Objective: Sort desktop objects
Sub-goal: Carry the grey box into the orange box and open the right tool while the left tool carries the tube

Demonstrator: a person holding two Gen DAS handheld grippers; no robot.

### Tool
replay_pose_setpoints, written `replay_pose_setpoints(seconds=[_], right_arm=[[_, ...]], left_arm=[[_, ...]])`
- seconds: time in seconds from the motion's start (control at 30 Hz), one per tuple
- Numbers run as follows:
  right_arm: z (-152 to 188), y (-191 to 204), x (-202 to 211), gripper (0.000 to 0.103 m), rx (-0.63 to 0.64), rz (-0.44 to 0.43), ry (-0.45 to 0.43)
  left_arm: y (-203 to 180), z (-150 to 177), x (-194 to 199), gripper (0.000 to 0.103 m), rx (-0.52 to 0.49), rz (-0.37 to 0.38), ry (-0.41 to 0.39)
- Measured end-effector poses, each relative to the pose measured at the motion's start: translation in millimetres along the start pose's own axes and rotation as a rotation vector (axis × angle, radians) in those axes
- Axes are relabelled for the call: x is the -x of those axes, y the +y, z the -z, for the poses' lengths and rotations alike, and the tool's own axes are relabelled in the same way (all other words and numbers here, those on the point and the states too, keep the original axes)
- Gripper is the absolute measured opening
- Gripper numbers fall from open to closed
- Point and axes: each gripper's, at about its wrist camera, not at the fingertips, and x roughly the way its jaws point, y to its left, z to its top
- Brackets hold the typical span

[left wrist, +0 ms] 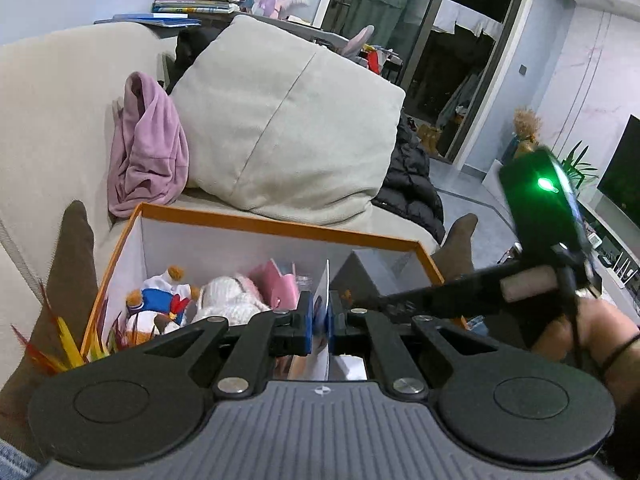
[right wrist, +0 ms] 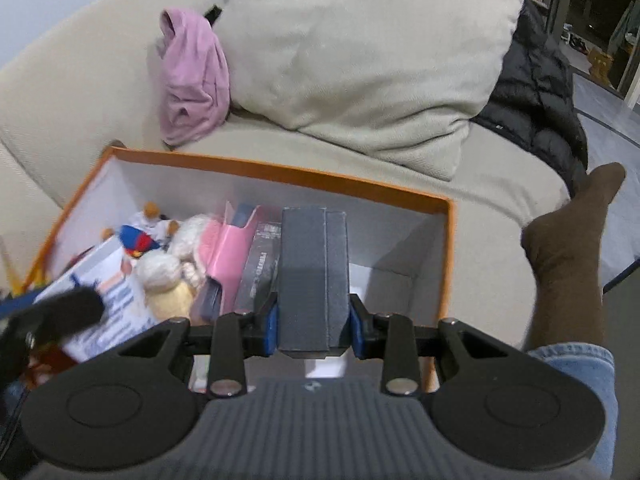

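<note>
An orange-rimmed box (left wrist: 280,229) (right wrist: 256,168) with white walls sits on the sofa between a person's legs. Inside lie a sailor duck plush (left wrist: 160,300) (right wrist: 140,236), a white fluffy plush (left wrist: 228,300) (right wrist: 176,264), a pink case (left wrist: 276,284) (right wrist: 228,248) and a dark booklet (right wrist: 262,264). My left gripper (left wrist: 322,318) is shut on a thin white card (left wrist: 325,296) standing on edge over the box. My right gripper (right wrist: 312,326) is shut on a dark grey rectangular box (right wrist: 308,276), held over the orange box's right half. In the left wrist view the right gripper's body (left wrist: 536,216) shows at the right.
A large beige cushion (left wrist: 288,124) (right wrist: 360,56), a lilac garment (left wrist: 148,144) (right wrist: 192,76) and a black puffer jacket (left wrist: 412,184) (right wrist: 532,92) lie on the sofa behind the box. A brown-socked foot (right wrist: 572,248) rests right of it. Colourful feathers (left wrist: 60,344) stick up at the left.
</note>
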Motion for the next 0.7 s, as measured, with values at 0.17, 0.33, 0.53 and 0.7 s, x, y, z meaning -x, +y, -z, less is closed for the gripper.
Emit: replay_pose_setpoints(seconds=[0.17, 0.33, 0.53, 0.7], right_arm=[[-5.7, 4.4, -26.1, 0.036, -0.014, 0.019, 0.038], [-4.4, -7.6, -40.2, 0.038, -0.065, -0.035, 0.068], [-3.4, -13.5, -30.1, 0.039, -0.065, -0.111, 0.058], [-1.9, -8.4, -14.7, 0.054, -0.001, -0.164, 0.053]], left_arm=[[10.7, 6.1, -9.7, 0.007, 0.023, 0.01, 0.018], [15.2, 9.5, -15.4, 0.007, 0.038, 0.011, 0.027], [17.7, 12.7, -18.9, 0.007, 0.044, 0.007, 0.039], [19.7, 14.0, -21.3, 0.007, 0.049, -0.001, 0.047]])
